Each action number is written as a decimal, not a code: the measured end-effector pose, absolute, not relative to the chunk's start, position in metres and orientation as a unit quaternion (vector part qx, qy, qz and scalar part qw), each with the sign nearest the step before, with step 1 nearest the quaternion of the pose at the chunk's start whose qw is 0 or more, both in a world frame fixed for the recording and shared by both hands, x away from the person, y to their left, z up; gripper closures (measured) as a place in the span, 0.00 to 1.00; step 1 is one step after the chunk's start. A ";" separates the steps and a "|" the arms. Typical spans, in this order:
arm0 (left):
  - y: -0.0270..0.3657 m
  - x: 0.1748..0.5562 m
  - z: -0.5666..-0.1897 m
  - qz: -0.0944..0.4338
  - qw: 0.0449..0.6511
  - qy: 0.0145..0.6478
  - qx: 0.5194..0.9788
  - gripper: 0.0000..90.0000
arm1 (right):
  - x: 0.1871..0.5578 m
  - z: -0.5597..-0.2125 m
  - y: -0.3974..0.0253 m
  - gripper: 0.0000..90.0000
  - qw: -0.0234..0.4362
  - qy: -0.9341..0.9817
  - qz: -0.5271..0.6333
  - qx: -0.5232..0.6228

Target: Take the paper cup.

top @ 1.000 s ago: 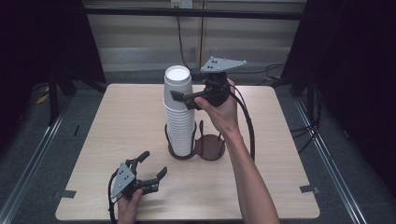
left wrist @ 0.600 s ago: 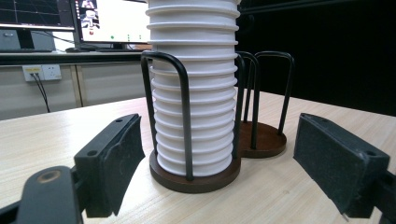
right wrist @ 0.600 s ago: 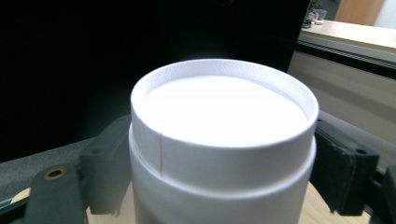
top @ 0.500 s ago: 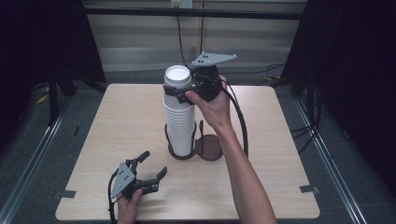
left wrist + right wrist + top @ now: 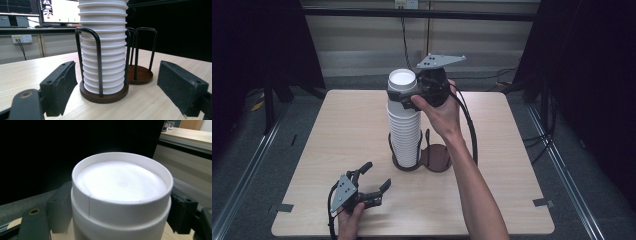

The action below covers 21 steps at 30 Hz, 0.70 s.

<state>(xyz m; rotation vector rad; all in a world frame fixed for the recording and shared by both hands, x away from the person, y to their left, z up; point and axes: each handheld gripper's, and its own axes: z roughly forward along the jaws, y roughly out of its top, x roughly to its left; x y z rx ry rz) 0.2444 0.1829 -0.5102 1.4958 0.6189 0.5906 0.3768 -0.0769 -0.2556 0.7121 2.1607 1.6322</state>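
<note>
A tall stack of upturned white paper cups (image 5: 404, 132) stands in the left ring of a dark wire holder (image 5: 437, 159) at the table's middle. My right gripper (image 5: 403, 96), held from the right, is shut on the top cup (image 5: 402, 80). In the right gripper view both jaws press the sides of that top cup (image 5: 122, 182), and my right gripper (image 5: 120, 216) is level with it. My left gripper (image 5: 377, 175) rests open near the front left edge, aimed at the stack (image 5: 103, 50). Nothing lies between the fingers of my left gripper (image 5: 121, 87).
The holder's second ring (image 5: 140, 75) beside the stack holds no cups. The wooden table (image 5: 337, 125) has bare room all around the holder. Black cables trail from the right gripper along the forearm. Monitors (image 5: 57, 11) stand beyond the table.
My right gripper has moved left and slightly up, and its jaws have come around the top cup. The left gripper has stayed where it was.
</note>
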 end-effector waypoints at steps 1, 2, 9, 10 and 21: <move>0.183 0.244 -0.510 0.259 0.652 0.272 0.659 0.17 | 0.377 -0.254 -0.077 0.23 0.170 0.760 0.575 0.251; 0.184 0.245 -0.510 0.263 0.649 0.265 0.663 0.17 | 0.376 -0.253 -0.077 0.23 0.168 0.760 0.576 0.250; 0.184 0.245 -0.510 0.265 0.649 0.269 0.661 0.17 | 0.373 -0.244 -0.080 0.24 0.175 0.745 0.597 0.243; 0.184 0.245 -0.510 0.266 0.648 0.271 0.661 0.17 | 0.372 -0.243 -0.081 0.24 0.177 0.741 0.600 0.243; 0.184 0.245 -0.510 0.262 0.650 0.265 0.662 0.17 | 0.367 -0.231 -0.088 0.24 0.184 0.716 0.629 0.240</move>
